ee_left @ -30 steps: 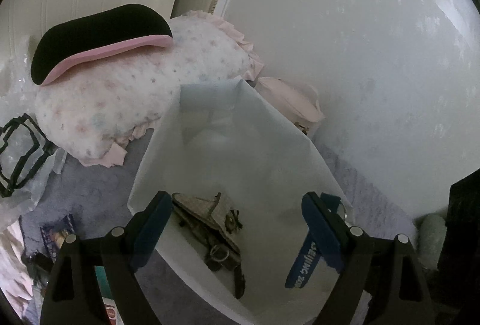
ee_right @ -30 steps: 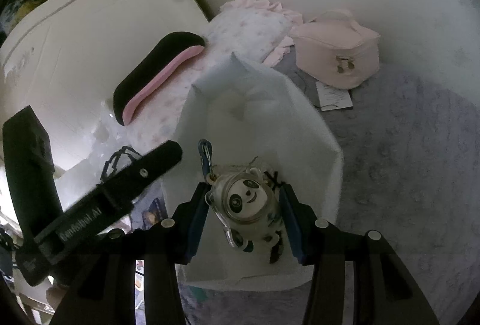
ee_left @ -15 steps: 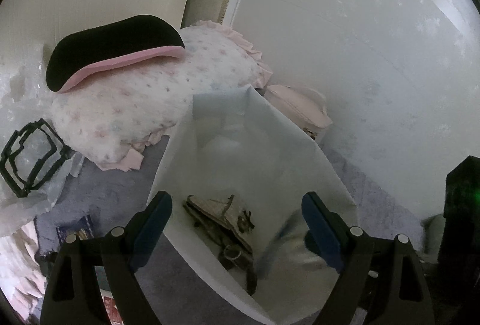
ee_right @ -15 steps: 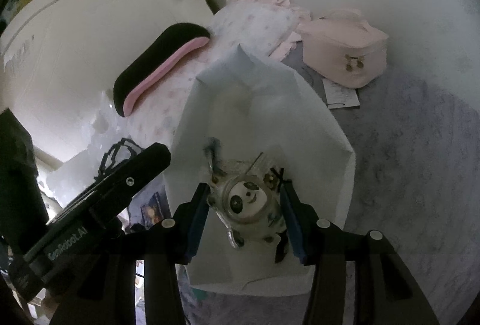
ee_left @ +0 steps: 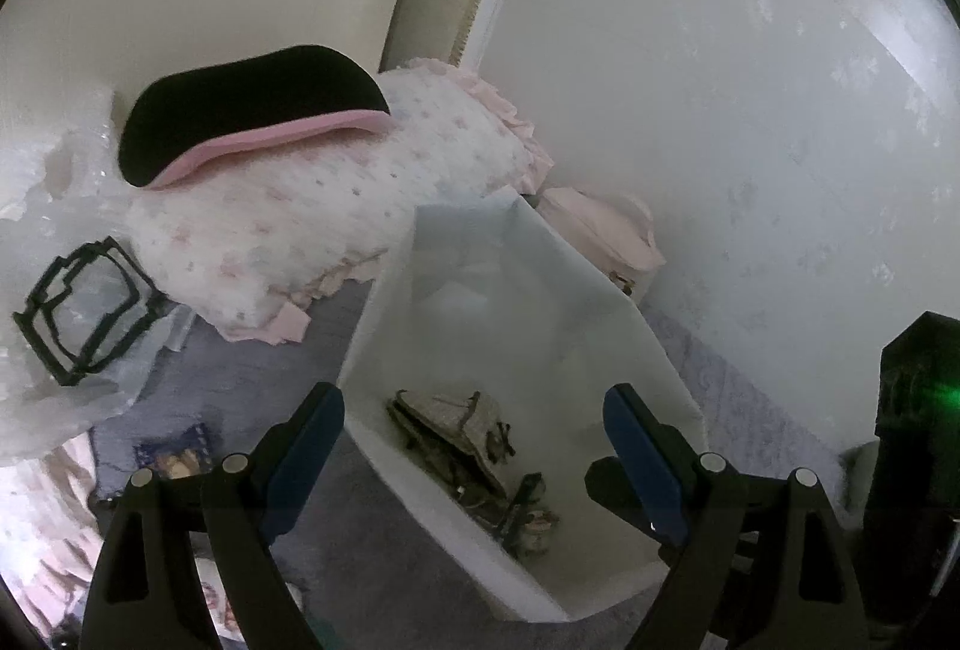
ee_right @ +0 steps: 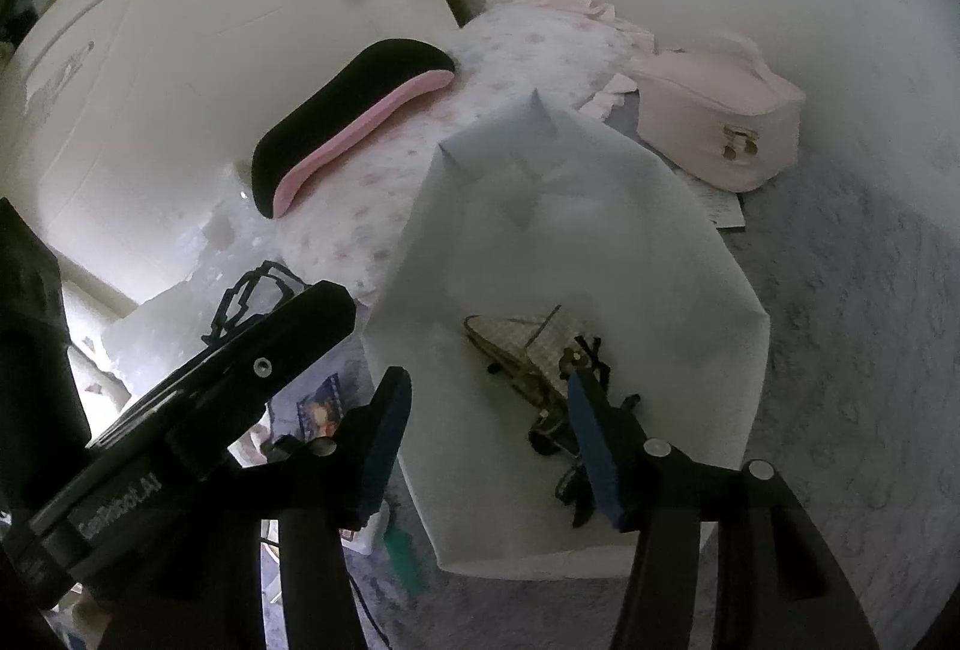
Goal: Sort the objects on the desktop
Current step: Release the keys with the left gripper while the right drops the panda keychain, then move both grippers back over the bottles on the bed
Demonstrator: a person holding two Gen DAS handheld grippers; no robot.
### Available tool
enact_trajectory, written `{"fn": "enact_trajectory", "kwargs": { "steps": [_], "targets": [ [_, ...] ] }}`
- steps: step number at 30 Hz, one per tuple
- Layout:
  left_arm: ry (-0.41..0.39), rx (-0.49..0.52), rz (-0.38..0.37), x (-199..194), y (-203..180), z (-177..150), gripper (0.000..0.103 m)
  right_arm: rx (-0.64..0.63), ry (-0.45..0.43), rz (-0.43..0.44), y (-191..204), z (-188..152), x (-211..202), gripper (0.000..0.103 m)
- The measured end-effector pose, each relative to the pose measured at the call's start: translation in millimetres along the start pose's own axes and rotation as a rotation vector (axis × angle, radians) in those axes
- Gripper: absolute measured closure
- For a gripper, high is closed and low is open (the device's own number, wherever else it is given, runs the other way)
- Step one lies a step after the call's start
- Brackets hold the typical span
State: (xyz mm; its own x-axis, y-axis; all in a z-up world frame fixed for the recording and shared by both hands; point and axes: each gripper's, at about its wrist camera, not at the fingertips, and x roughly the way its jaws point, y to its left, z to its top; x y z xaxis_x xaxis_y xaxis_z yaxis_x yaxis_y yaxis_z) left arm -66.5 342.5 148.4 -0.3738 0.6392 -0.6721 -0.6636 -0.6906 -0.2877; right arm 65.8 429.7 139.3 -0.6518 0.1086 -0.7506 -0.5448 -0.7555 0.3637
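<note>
The panda keychain, which half a second ago was sitting between the blue pads of the right claw (ee_right: 489, 440), is no longer showing there; judging by that, it is now lying somewhere inside the white bin (ee_right: 690, 206), though neither view is showing it plainly among the dark tangle at the bottom. What is showing in the bin is a checked fabric pouch (ee_right: 528, 350) with black straps and rings trailing toward the near wall, seen also from the left wrist (ee_left: 456, 434). The right claw's jaws have just been opening and are now standing fairly wide over the bin's near edge with nothing between them. The left claw (ee_left: 474, 446) is hanging wide and empty above the same bin, and compared with a second ago it is sitting a little further back from it. For the sorting, this is reading as one item delivered, with both claws free for the next one. The bin is resting on a grey-lilac bed cover, near a floral frilled pillow (ee_right: 468, 122) carrying a black and pink curved pad (ee_right: 336, 128); a pale pink case (ee_right: 720, 122) is standing toward the bed's far edge beside the wall. On the left claw's body, seen from the right wrist, white lettering is partly legible, ending in "Robot.AI" (ee_right: 120, 500); the rest is too dark to read.
</note>
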Motion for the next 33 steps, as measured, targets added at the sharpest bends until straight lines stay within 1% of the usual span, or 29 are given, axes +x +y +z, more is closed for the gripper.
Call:
{"fn": "enact_trajectory", "kwargs": {
  "steps": [5, 11, 14, 18, 21, 27, 31, 33],
  "targets": [
    [-0.023, -0.013, 0.023, -20, 15, -4, 0.015, -0.036, 0.005, 0.025, 18, -4, -2, 0.048],
    [-0.040, -0.072, 0.072, -45, 50, -19, 0.015, -0.099, 0.039, 0.057, 51, -17, 6, 0.048],
    [-0.047, -0.106, 0.108, -59, 71, -34, 0.015, -0.119, 0.075, 0.085, 70, -32, 13, 0.048],
    [-0.027, -0.141, 0.189, -77, 104, -58, 0.015, -0.138, 0.131, 0.127, 92, -56, 27, 0.048],
    [-0.007, -0.179, 0.244, -91, 132, -79, 0.015, -0.215, 0.185, 0.185, 116, -75, 46, 0.048],
    [0.006, -0.295, 0.305, -114, 185, -126, 0.015, -0.389, 0.259, 0.197, 156, -111, 73, 0.048],
    [0.030, -0.351, 0.330, -118, 208, -155, 0.015, -0.501, 0.271, 0.184, 173, -134, 86, 0.048],
    [0.048, -0.365, 0.346, -117, 217, -169, 0.015, -0.550, 0.291, 0.183, 179, -146, 95, 0.048]
  ]
}}
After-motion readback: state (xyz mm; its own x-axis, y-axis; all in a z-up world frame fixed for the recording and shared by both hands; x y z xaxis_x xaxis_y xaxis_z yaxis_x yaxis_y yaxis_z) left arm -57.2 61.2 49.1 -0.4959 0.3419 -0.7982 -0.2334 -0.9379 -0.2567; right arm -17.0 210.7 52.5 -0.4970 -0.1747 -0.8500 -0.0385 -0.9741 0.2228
